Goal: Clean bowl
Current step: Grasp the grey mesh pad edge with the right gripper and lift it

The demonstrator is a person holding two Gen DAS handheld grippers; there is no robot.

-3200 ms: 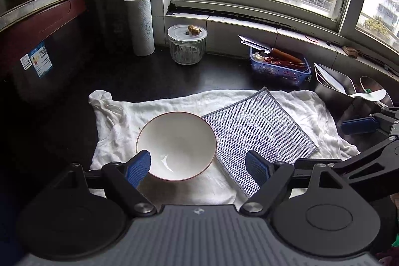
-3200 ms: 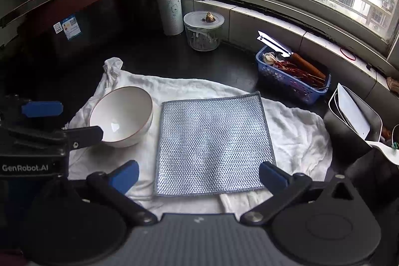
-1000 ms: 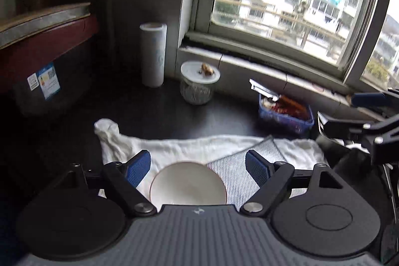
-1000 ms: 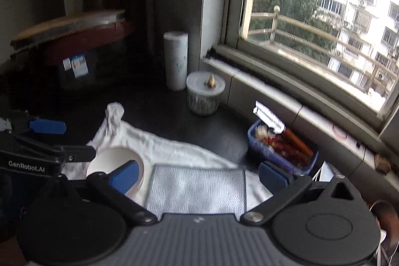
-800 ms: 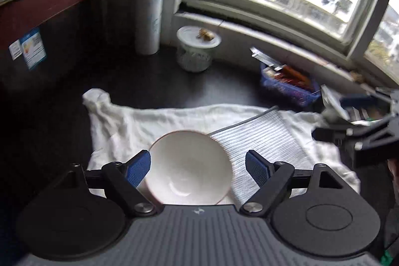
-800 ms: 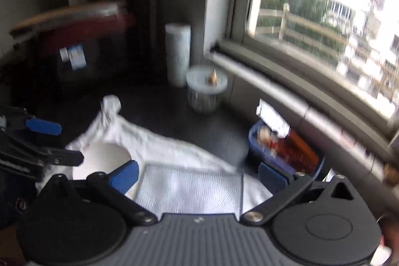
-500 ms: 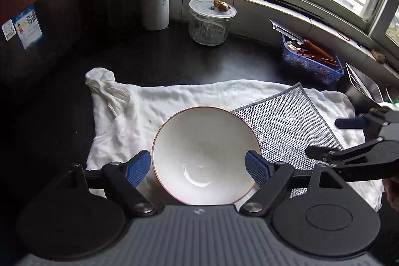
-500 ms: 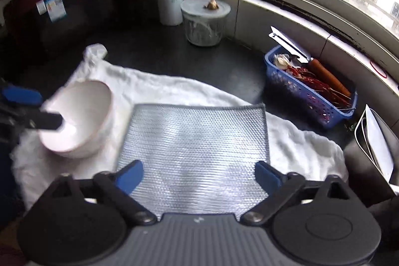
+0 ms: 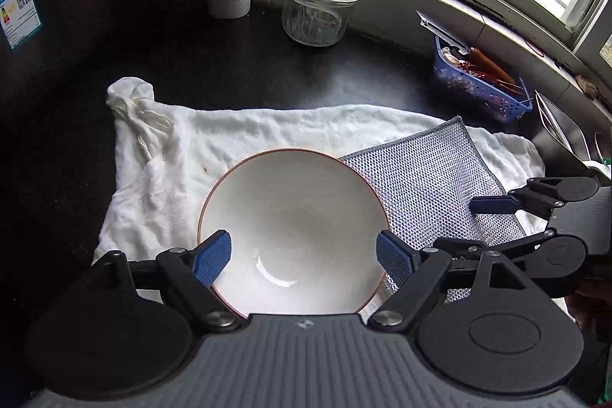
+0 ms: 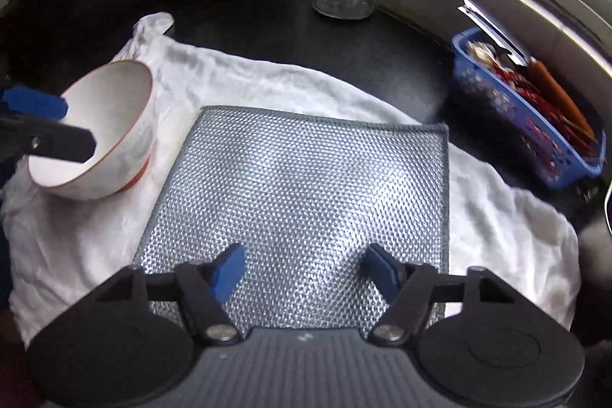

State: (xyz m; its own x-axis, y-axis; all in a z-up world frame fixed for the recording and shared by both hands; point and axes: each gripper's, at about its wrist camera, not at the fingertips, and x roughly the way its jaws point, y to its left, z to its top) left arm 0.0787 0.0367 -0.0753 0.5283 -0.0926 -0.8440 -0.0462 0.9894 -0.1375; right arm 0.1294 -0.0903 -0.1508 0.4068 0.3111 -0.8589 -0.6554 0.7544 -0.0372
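White ceramic, rimmed in red-brown, the bowl (image 9: 294,232) sits on a white towel (image 9: 229,136) spread over the dark tabletop (image 9: 237,71). It lies directly ahead of the left tool (image 9: 304,255), whose blue pads flank its rim, spread wide and gripping nothing. The right tool (image 10: 302,266) hovers released over the near edge of the silver mesh scrubbing cloth (image 10: 306,186), which lies flat just beside the bowl. Judging by this, cleaning has not started: cloth unlifted, bowl unheld. Grasping both and wiping the inside remain.
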